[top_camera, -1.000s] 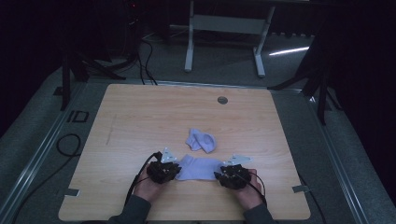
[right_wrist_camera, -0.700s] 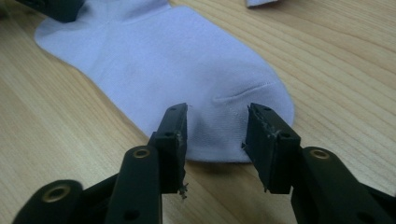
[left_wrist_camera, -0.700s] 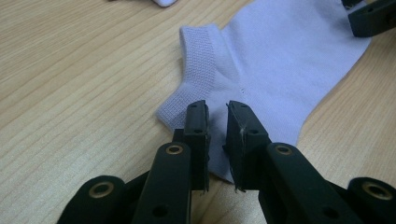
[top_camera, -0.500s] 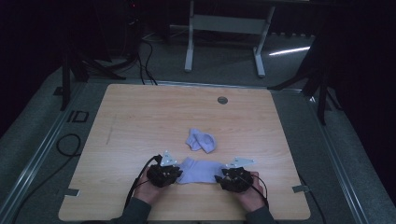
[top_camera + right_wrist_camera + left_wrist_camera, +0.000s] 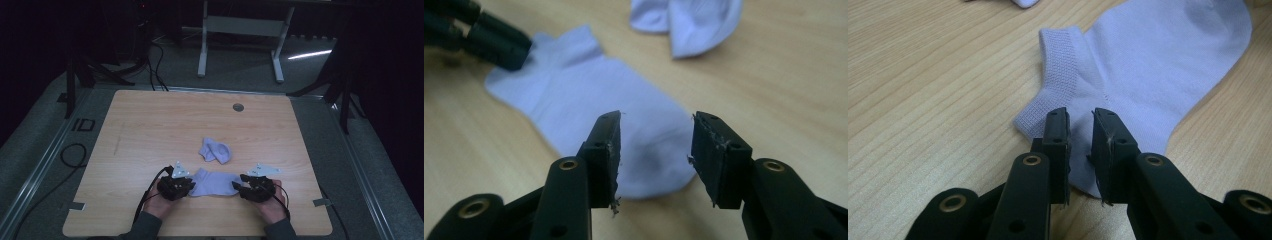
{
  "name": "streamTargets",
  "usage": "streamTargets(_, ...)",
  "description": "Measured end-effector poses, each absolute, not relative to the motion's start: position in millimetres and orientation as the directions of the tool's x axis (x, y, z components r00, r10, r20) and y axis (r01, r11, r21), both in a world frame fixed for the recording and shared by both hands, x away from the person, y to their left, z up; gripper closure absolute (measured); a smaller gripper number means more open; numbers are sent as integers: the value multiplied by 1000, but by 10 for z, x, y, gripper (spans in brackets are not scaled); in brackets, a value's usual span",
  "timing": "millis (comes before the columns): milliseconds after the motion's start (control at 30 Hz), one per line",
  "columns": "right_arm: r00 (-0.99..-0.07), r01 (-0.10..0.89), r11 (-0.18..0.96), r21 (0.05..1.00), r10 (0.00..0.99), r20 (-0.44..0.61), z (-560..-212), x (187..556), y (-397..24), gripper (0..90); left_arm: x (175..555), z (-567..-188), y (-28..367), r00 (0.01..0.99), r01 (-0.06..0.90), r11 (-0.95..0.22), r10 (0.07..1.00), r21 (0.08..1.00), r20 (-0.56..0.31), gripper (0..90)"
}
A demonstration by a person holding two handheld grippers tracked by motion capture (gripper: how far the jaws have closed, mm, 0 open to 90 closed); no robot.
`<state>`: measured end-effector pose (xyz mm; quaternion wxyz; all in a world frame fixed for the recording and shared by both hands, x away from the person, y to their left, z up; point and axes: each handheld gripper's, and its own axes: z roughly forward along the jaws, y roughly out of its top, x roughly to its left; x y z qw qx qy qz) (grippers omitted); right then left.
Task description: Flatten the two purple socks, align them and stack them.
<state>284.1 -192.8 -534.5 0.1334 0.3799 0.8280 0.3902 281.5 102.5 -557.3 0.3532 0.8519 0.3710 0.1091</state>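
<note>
A light-blue ankle sock (image 5: 215,184) lies flat near the table's front edge, between my two grippers. My left gripper (image 5: 190,186) is at its cuff end. In the left gripper view its jaws (image 5: 1081,115) stand a narrow gap apart over the heel of the sock (image 5: 1158,65), which lies flat beneath them. My right gripper (image 5: 236,187) is at the toe end. Its jaws (image 5: 654,120) have just been opening and stand apart, with the sock's toe (image 5: 649,165) below the gap. A second sock (image 5: 216,151), crumpled, lies just beyond.
The wooden table (image 5: 150,130) has a round grommet hole (image 5: 238,107) near its far edge and tape tabs (image 5: 75,205) at the front corners. A cable (image 5: 70,155) loops on the floor at the left. A metal frame (image 5: 240,25) stands beyond the table.
</note>
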Motion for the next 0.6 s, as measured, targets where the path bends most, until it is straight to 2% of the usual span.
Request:
streamTargets(367,-657,496,432,754,754,0,-5112,3404,-1745,545,2820,-5570,1019,702,551,-481,710,682,-66,769)
streamTargets(600,-637,514,409,754,771,17,-5055,3687,-1686,553,2818,-5571,1009,698,553,-476,713,683,-68,769)
